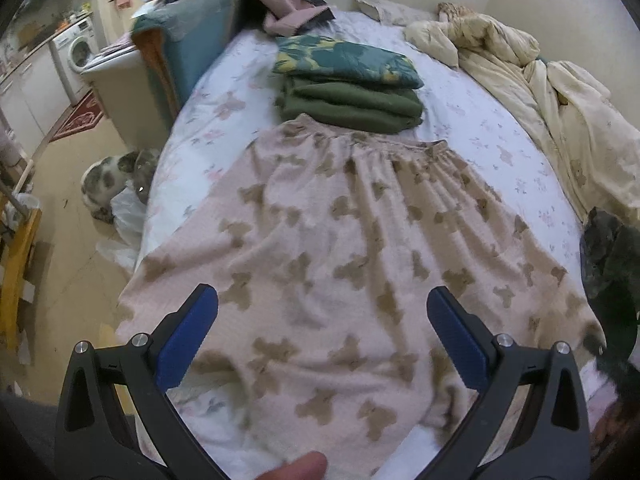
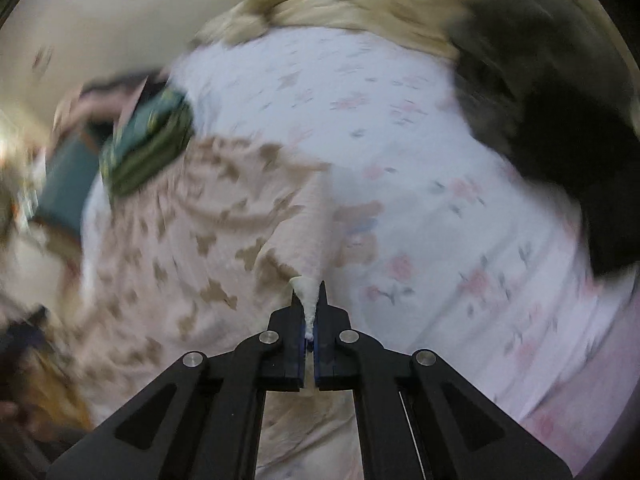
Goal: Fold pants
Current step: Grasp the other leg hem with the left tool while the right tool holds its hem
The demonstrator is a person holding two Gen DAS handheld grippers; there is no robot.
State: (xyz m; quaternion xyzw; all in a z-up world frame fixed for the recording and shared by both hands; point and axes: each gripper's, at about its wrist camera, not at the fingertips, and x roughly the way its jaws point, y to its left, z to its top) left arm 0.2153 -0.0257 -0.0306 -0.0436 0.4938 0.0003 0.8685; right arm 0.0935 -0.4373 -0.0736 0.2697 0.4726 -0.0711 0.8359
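Pale pink pants point(image 1: 320, 240) with a brown bear print lie spread on the bed, waistband at the far end. My left gripper point(image 1: 322, 312) is open and empty, its blue pads hovering above the near part of the pants. My right gripper point(image 2: 308, 300) is shut on the right edge of the pants point(image 2: 200, 220), pinching a ridge of cloth that rises from the bed. The right wrist view is blurred by motion.
A stack of folded green clothes point(image 1: 348, 88) lies just beyond the waistband. A crumpled cream duvet point(image 1: 540, 92) runs along the right side of the floral bedsheet point(image 1: 480, 120). A dark garment point(image 1: 608, 264) sits at the right edge. The bed's left edge drops to the floor point(image 1: 80, 248).
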